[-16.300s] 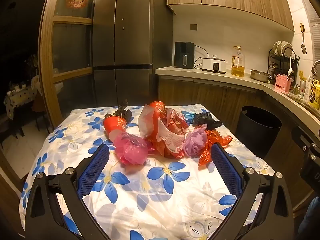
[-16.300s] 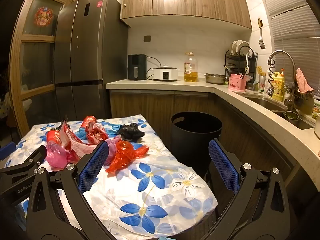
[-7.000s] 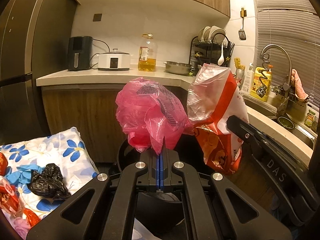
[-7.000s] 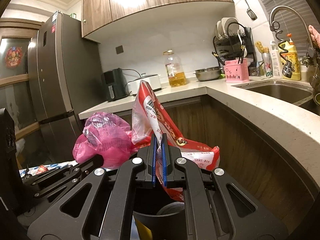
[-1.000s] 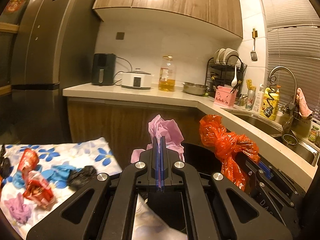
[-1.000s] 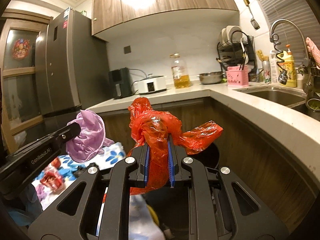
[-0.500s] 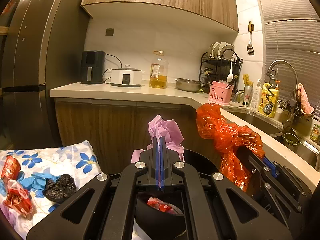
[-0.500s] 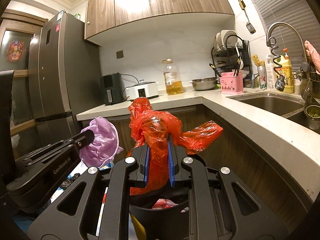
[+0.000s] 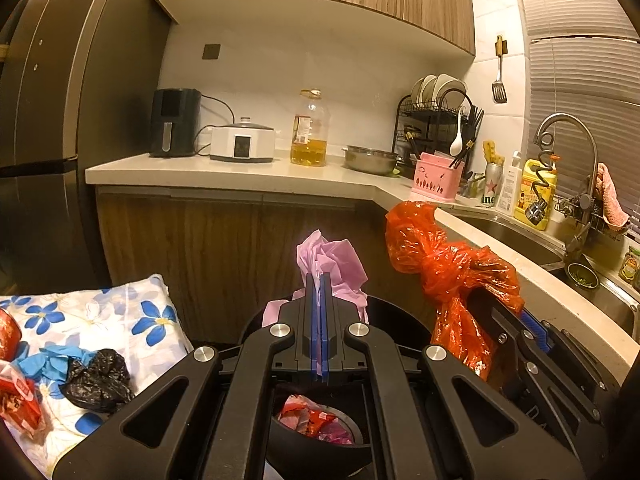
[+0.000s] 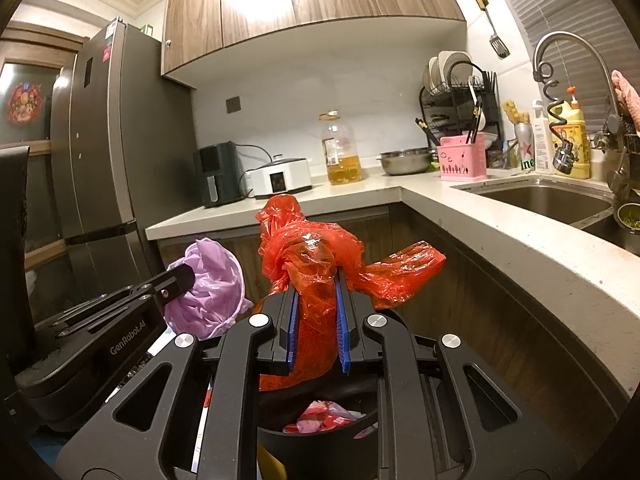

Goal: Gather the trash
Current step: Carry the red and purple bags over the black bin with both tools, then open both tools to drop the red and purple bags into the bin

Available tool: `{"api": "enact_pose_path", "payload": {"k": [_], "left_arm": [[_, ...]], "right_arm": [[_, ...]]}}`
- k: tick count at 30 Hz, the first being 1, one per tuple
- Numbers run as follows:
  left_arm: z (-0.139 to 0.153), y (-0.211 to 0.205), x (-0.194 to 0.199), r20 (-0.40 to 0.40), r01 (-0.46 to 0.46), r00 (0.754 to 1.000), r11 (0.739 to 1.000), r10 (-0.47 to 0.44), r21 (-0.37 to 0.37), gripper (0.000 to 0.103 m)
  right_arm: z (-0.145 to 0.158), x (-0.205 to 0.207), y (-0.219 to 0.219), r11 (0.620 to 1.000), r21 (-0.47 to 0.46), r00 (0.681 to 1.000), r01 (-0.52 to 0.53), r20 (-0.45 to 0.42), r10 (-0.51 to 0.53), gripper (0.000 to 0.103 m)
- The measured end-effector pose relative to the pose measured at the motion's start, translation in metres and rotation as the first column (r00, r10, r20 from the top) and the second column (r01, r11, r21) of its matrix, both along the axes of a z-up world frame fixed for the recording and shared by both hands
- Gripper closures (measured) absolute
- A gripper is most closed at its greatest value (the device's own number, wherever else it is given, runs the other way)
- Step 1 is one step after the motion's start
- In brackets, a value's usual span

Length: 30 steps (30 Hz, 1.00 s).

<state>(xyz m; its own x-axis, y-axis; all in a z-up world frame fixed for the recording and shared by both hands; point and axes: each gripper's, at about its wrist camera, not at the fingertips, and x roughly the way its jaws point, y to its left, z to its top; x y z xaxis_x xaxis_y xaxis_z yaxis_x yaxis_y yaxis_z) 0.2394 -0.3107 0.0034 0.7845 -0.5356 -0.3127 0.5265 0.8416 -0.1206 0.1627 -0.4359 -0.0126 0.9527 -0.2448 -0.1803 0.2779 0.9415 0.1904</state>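
Note:
My left gripper (image 9: 319, 280) is shut on a crumpled lilac plastic bag (image 9: 334, 258) and holds it over the black trash bin (image 9: 404, 326). The bag also shows in the right wrist view (image 10: 212, 280). My right gripper (image 10: 316, 280) is shut on a knotted orange-red plastic bag (image 10: 312, 256), also above the bin (image 10: 360, 422); it shows in the left wrist view (image 9: 448, 264) too. Red and pink wrappers (image 9: 310, 420) lie inside the bin. More trash stays on the floral table (image 9: 132, 312): a black bag (image 9: 98, 380), a blue glove (image 9: 52, 362), red wrappers (image 9: 18, 398).
The wooden cabinet front (image 9: 224, 248) stands right behind the bin. The countertop (image 10: 532, 248) curves along the right to a sink (image 10: 552, 196). A fridge (image 10: 96, 152) stands at the left. Appliances and an oil bottle (image 9: 308, 134) are on the counter.
Both grippers have moved forward and closer over the bin with their bags still held. The table has slid further left in the left wrist view.

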Motion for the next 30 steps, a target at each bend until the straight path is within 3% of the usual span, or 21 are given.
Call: {"api": "enact_pose_path", "payload": {"k": [16, 19, 21, 25, 30], "left_arm": [[-0.009, -0.004, 0.013, -0.038, 0.024, 0.999, 0.999, -0.024, 0.020, 0.101], [-0.011, -0.002, 0.014, -0.047, 0.025, 0.999, 1.000, -0.024, 0.014, 0.093], [-0.012, 0.001, 0.016, -0.050, 0.019, 0.999, 1.000, -0.019, 0.009, 0.078], [-0.014, 0.004, 0.017, -0.060, 0.024, 0.998, 1.000, -0.024, 0.000, 0.068], [-0.013, 0.022, 0.018, -0.074, -0.032, 0.997, 0.999, 0.030, -0.032, 0.038]], "right_arm": [[-0.008, 0.019, -0.008, 1.000, 0.016, 0.999, -0.008, -0.032, 0.008, 0.083], [-0.010, 0.022, -0.009, 1.000, 0.022, 0.999, -0.007, -0.042, 0.008, 0.079], [-0.010, 0.024, -0.010, 1.000, 0.025, 0.999, -0.011, -0.048, 0.012, 0.075], [-0.013, 0.026, -0.009, 1.000, 0.024, 0.998, -0.006, -0.060, 0.008, 0.065], [-0.016, 0.021, -0.008, 0.999, 0.035, 0.998, 0.007, -0.063, -0.005, 0.053]]}}
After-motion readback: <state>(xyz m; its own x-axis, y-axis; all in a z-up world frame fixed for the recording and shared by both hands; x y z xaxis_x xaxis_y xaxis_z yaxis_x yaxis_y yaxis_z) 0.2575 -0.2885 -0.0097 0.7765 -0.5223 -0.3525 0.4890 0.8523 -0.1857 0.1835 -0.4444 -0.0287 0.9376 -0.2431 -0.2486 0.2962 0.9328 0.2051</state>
